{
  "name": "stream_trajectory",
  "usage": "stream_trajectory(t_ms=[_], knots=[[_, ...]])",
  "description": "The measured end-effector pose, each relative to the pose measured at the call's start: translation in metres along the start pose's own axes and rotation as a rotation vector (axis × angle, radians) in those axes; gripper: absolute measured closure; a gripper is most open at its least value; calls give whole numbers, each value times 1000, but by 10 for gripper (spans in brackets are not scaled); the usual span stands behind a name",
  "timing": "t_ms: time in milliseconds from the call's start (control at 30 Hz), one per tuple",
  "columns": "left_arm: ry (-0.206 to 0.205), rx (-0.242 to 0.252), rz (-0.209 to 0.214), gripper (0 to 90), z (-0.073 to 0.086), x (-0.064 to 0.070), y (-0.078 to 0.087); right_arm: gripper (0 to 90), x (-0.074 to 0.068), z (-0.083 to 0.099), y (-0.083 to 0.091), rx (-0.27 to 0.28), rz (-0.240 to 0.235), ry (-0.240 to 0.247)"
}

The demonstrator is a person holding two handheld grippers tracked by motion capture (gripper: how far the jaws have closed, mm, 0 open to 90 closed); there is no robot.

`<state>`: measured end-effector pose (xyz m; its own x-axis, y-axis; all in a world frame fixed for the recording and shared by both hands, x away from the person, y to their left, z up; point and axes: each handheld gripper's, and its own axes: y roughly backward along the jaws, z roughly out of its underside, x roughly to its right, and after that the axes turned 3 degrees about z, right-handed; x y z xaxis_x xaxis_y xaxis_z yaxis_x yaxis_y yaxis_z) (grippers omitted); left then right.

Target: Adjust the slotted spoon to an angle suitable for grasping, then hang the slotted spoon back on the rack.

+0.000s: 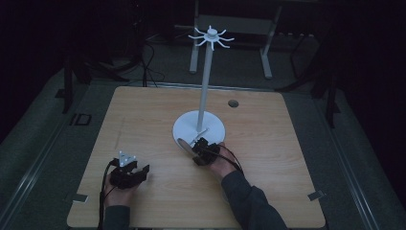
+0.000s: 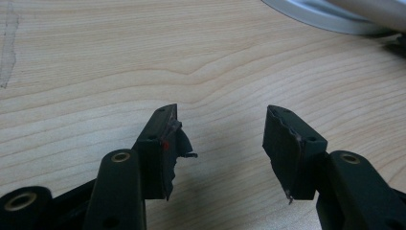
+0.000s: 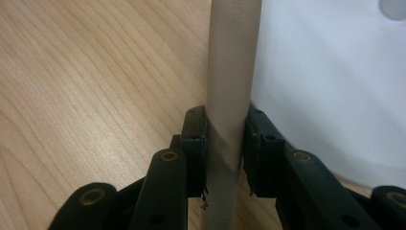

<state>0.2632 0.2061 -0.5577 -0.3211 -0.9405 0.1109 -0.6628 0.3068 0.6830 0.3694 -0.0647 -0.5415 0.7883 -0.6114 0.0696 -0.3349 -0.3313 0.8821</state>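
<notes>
The right gripper [image 3: 225,153] is clamped on a slim grey-beige rod [image 3: 232,96], its two black jaws pressed flat against opposite sides of the shaft. The rod runs lengthwise between them and on past the tips. Faint lettering is moulded near the rod's far end, too blurred to read. In the high view the right gripper [image 1: 200,143] sits at the near edge of the white stand's round base [image 1: 186,125], with the rod [image 1: 184,144] slanting off to the base's near-left side, low over the wooden table [image 1: 268,158].

The rod looks like a rigid, smooth tube or dowel, probably light. Its round, slick surface could roll or slide under a loose pinch, so a firm hold square across the shaft, as here, seems soundest. A grip nearer the middle would likely limit swinging at the long free end.

The left gripper [image 2: 220,139] is spread wide and holds nothing; its worn pads [image 2: 282,143] hover above bare wood, with the base's rim [image 2: 306,12] farther off. In the high view the left gripper [image 1: 128,171] rests well to the near-left of the base. The stand's pole [image 1: 206,86] rises from that base to a crown of hooks [image 1: 211,36].
</notes>
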Motion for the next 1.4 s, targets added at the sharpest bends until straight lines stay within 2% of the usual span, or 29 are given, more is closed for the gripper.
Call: stream_trajectory(t_ms=[267, 600, 833, 900, 1067, 1400], knots=[[-1, 1, 0, 470, 0, 0, 0, 723, 0, 2, 9, 35, 7, -15], [-2, -2, -1, 471, 0, 0, -1, 725, 3, 10, 33, 127, 28, -25], [-7, -2, 0, 470, -1, 1, -1, 726, 6, 14, 46, 184, 48, -50], [-9, -5, 1, 470, -1, 2, -1, 727, 11, 16, 53, 214, 63, -56], [-10, -5, 0, 470, 0, 2, -1, 728, 18, 18, 62, 245, 88, -81], [-14, -9, -3, 470, -1, 4, -3, 730, 38, 26, 85, 366, 153, -147]])
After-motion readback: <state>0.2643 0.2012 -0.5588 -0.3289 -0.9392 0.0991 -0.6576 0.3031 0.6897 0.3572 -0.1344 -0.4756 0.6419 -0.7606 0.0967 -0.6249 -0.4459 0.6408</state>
